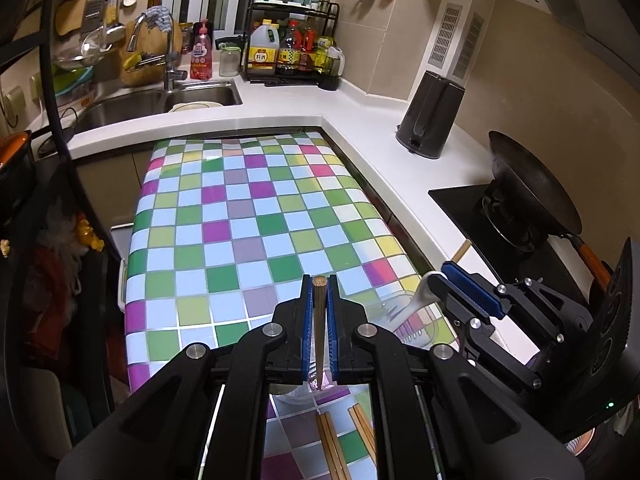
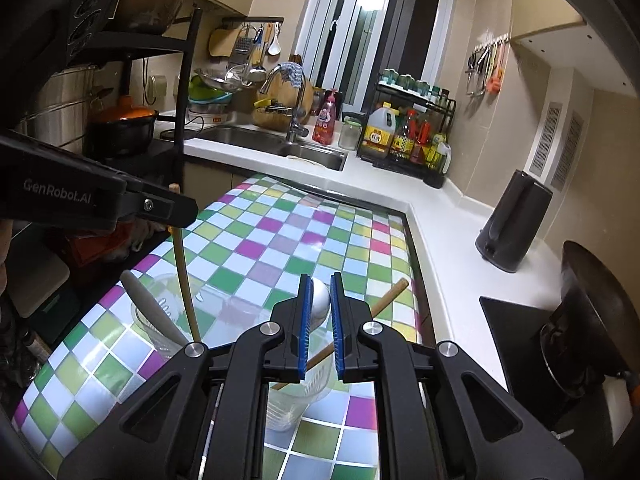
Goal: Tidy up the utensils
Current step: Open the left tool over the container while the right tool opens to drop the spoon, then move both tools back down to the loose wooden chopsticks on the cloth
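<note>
My left gripper [image 1: 319, 282] is shut on an upright wooden chopstick [image 1: 319, 328]. The stick's lower end reaches down into a clear cup [image 2: 160, 320] that holds a white spoon [image 2: 148, 304]. In the right wrist view that gripper [image 2: 188, 214] stands at the left, with the chopstick [image 2: 185, 280] hanging from it. My right gripper [image 2: 321, 282] is shut on another white spoon [image 2: 322, 300], above a second clear cup [image 2: 294, 400] in which a wooden chopstick [image 2: 390, 296] leans. The left wrist view shows the right gripper [image 1: 440, 280] and its spoon [image 1: 422, 294] to the right.
Two pairs of loose chopsticks [image 1: 332, 440] lie on the checkered tablecloth [image 1: 240, 220] under my left gripper. On the white counter [image 1: 360, 120] stand a dark kettle [image 1: 432, 116] and a bottle rack [image 1: 292, 44]. A wok [image 1: 528, 184] sits on the stove at the right, and the sink [image 1: 160, 100] is at the back left.
</note>
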A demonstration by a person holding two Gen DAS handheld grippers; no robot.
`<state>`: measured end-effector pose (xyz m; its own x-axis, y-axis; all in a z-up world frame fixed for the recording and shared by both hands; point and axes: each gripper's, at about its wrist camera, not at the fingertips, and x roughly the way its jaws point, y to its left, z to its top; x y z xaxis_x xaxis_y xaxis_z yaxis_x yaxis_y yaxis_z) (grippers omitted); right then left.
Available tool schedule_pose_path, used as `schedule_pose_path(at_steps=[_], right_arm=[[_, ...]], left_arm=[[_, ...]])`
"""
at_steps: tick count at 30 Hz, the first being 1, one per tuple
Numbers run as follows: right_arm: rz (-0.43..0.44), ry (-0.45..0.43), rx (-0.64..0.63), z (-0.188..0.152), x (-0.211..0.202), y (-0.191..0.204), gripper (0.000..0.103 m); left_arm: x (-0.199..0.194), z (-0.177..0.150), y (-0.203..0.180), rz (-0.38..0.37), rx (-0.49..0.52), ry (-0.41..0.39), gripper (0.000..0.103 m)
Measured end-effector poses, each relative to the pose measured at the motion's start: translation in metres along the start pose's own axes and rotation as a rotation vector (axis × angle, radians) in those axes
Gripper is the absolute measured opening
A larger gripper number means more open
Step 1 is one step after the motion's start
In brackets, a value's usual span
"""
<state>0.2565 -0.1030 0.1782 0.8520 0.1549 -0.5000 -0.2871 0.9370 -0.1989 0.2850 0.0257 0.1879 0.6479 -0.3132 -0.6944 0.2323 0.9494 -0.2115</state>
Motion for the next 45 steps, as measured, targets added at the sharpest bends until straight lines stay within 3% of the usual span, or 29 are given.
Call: schedule_pose_path(at_steps=[1, 3, 4, 10, 14, 19, 23, 25, 27, 28, 35, 45], right_arm=[[-0.010, -0.003, -0.002, 0.000, -0.003, 0.000, 0.018], [-0.020, -0.021, 0.010, 0.002, -0.011, -0.003, 0.042], [-0.025, -0.030, 0.015, 0.003, -0.015, -0.005, 0.043], [-0.050, -0.092, 0.062, 0.007, -0.050, -0.017, 0.043], [-0.055, -0.151, 0.099, -0.002, -0.084, -0.019, 0.043], [-0.047, -0.200, 0.177, -0.037, -0.129, -0.014, 0.043], [-0.039, -0.197, 0.203, -0.076, -0.152, 0.002, 0.042], [-0.018, -0.179, 0.215, -0.098, -0.157, 0.012, 0.031], [0.004, -0.144, 0.238, -0.118, -0.159, 0.020, 0.013], [0.017, -0.118, 0.252, -0.131, -0.158, 0.025, 0.011], [0.050, 0.019, 0.290, -0.201, -0.151, 0.050, 0.010], [0.082, 0.086, 0.334, -0.248, -0.140, 0.062, 0.010]], left_arm=[[0.000, 0.001, 0.001, -0.002, -0.004, 0.000, 0.013], [-0.005, 0.002, 0.003, 0.009, -0.012, -0.026, 0.040], [-0.010, 0.003, 0.003, 0.017, -0.010, -0.047, 0.042], [-0.045, 0.002, 0.000, 0.046, -0.003, -0.151, 0.042], [-0.073, -0.016, -0.008, 0.069, 0.007, -0.228, 0.042], [-0.099, -0.073, -0.025, 0.101, 0.029, -0.311, 0.038], [-0.102, -0.134, -0.038, 0.121, 0.043, -0.336, 0.022], [-0.098, -0.164, -0.042, 0.132, 0.052, -0.338, 0.016], [-0.090, -0.192, -0.046, 0.145, 0.052, -0.326, 0.012], [-0.086, -0.207, -0.048, 0.146, 0.055, -0.317, 0.011], [-0.055, -0.281, -0.053, 0.132, 0.074, -0.198, 0.011], [-0.048, -0.303, -0.040, 0.129, -0.001, -0.128, 0.011]])
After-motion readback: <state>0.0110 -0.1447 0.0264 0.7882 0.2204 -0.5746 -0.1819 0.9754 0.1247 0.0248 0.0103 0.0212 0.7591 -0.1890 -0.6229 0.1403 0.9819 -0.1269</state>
